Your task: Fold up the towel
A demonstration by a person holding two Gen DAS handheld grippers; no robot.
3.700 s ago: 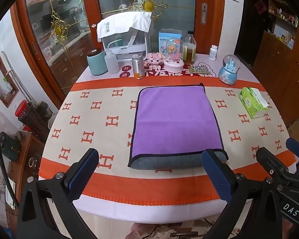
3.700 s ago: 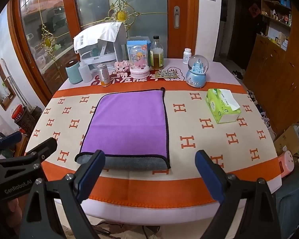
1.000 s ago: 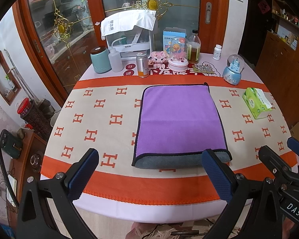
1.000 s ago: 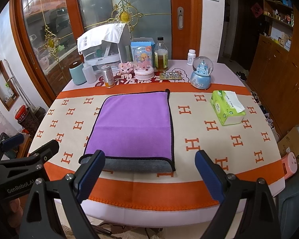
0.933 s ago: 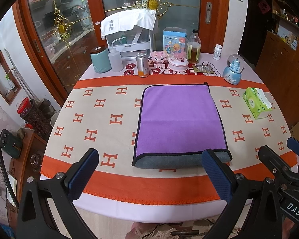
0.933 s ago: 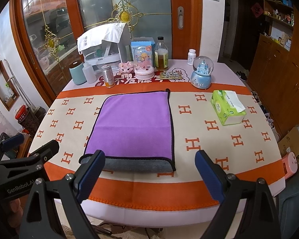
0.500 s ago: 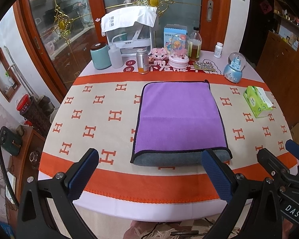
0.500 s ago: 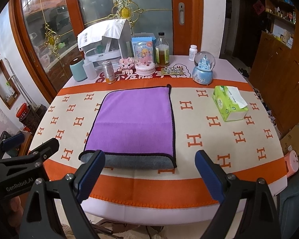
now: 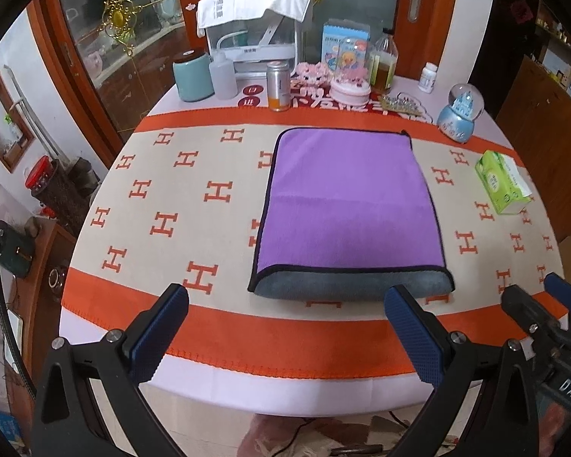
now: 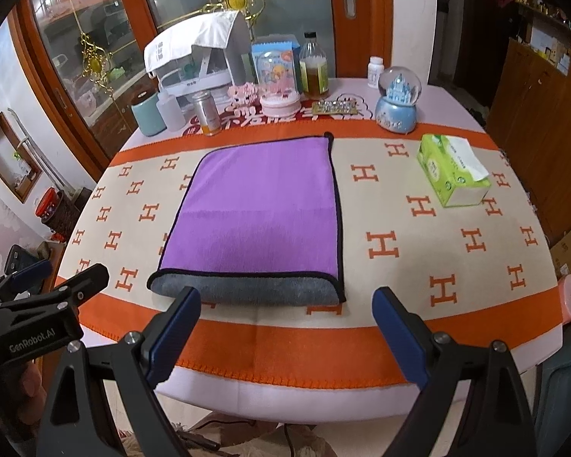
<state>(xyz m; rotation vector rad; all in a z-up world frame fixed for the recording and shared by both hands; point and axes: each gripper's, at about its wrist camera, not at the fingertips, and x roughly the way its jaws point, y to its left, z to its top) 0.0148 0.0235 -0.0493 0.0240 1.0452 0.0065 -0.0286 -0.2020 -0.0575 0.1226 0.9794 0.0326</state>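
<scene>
Purple towel (image 9: 348,205), already folded with its grey underside showing along the near edge, lies flat on the tablecloth (image 9: 163,190) just beyond our fingertips. We hold both the left gripper (image 9: 285,327) and right gripper (image 10: 285,327) spread wide and empty, short of it. For a clean next fold, we judge each gripper should pinch one near corner, keeping the edges aligned.
</scene>
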